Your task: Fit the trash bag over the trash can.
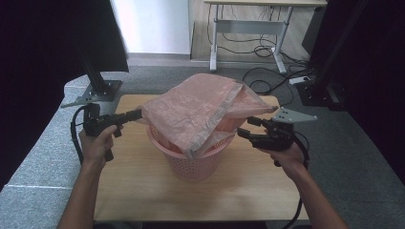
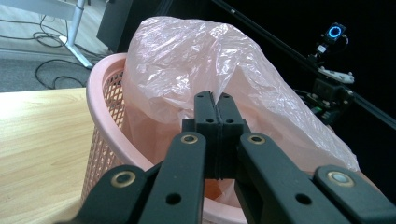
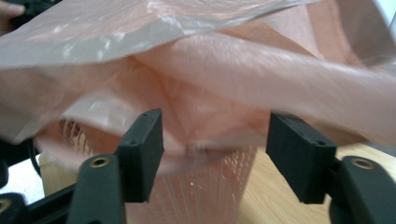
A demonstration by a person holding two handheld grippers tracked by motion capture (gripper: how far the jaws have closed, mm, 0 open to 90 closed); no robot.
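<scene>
Left gripper [image 1: 136, 114] is clamped on the bag [image 1: 200, 107] edge, holding it over the basket [image 1: 193, 164] on the table [image 1: 138, 181]. Right gripper [image 1: 246, 128] has its jaws spread, nothing pinched, near the bag's right side. Film is thin, light, slippery (tears easily), so I'd grab the doubled hem [image 1: 217, 121], not the loose middle.
</scene>
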